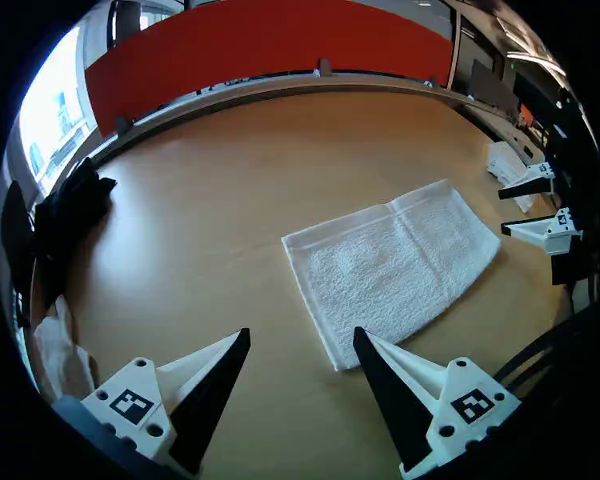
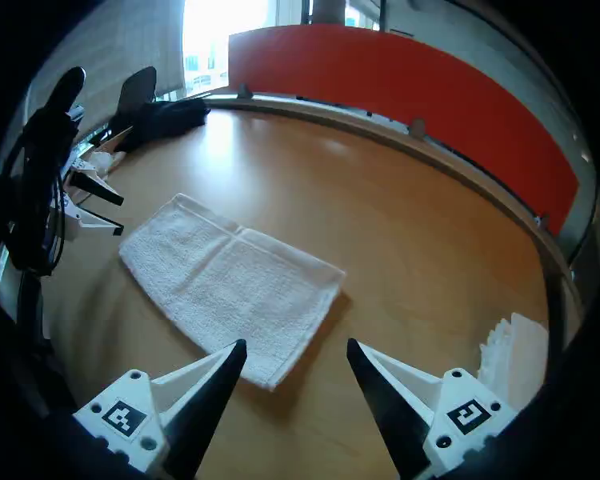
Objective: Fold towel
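Currently the white, fluffy terry towel [image 1: 392, 268] is lying flat on the smooth wooden counter [image 1: 220, 184], seemingly folded once already. The left gripper [image 1: 300, 332] and the right gripper [image 2: 294, 344] are hovering at its opposite ends, fingers spread, holding nothing. Next, I think, each must pinch a corner.

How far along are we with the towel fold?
Done: the towel lies flat on the table as a neat rectangle, apparently folded at least once. In hand: nothing; the left hand-held gripper and right hand-held gripper are both open, at opposite ends. Left: possibly another fold.
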A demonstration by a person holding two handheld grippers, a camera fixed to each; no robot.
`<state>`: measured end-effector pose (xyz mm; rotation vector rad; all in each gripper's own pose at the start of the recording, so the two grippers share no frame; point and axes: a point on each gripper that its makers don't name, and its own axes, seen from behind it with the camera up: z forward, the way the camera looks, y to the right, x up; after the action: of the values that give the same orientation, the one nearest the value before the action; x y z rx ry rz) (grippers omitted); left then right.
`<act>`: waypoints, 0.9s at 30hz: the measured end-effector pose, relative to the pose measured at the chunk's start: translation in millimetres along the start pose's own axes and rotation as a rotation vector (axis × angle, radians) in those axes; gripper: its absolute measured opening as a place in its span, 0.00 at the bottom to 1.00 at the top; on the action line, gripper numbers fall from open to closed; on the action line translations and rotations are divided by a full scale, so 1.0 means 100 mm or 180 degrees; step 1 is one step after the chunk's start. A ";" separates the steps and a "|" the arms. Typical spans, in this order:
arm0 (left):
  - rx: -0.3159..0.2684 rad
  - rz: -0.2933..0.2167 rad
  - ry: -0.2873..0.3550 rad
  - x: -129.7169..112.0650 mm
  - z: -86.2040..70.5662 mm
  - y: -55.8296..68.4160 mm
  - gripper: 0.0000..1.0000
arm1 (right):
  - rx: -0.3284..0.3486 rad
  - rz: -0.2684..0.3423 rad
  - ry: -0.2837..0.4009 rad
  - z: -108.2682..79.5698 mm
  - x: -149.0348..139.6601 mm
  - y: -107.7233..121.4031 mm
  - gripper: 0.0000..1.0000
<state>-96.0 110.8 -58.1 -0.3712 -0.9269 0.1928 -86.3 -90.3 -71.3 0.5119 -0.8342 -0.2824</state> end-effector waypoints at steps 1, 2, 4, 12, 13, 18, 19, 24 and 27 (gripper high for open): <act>0.0007 -0.0012 0.0003 -0.01 -0.01 -0.01 0.95 | 0.0007 -0.0006 0.0003 0.00 0.00 0.00 0.97; 0.0015 -0.0024 0.0007 -0.01 -0.02 -0.01 0.95 | 0.0013 -0.0012 0.0006 0.00 0.01 -0.01 0.97; 0.0030 -0.0062 0.0010 -0.04 -0.04 -0.02 0.96 | 0.0030 -0.0037 0.0013 0.00 0.01 -0.02 0.97; 0.0124 -0.0242 0.0010 -0.20 -0.15 -0.10 0.96 | 0.0121 -0.0150 0.0010 0.06 0.04 -0.08 0.97; 0.0139 -0.0266 0.0011 -0.22 -0.17 -0.11 0.95 | 0.0134 -0.0164 0.0010 0.07 0.04 -0.09 0.97; 0.0212 -0.0397 0.0030 -0.31 -0.27 -0.17 0.96 | 0.0203 -0.0247 -0.0012 0.10 0.04 -0.12 0.97; 0.0226 -0.0419 0.0035 -0.33 -0.29 -0.19 0.96 | 0.0211 -0.0265 -0.0018 0.10 0.03 -0.12 0.97; 0.0299 -0.0528 0.0053 -0.39 -0.39 -0.26 0.96 | 0.0246 -0.0335 -0.0045 0.13 0.02 -0.13 0.97; 0.0331 -0.0585 0.0060 -0.43 -0.43 -0.29 0.96 | 0.0266 -0.0358 -0.0067 0.15 0.00 -0.13 0.97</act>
<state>-85.9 60.4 -101.9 -0.1901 -0.9231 0.0685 -98.0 -105.7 -70.0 0.6362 -0.8415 -0.3577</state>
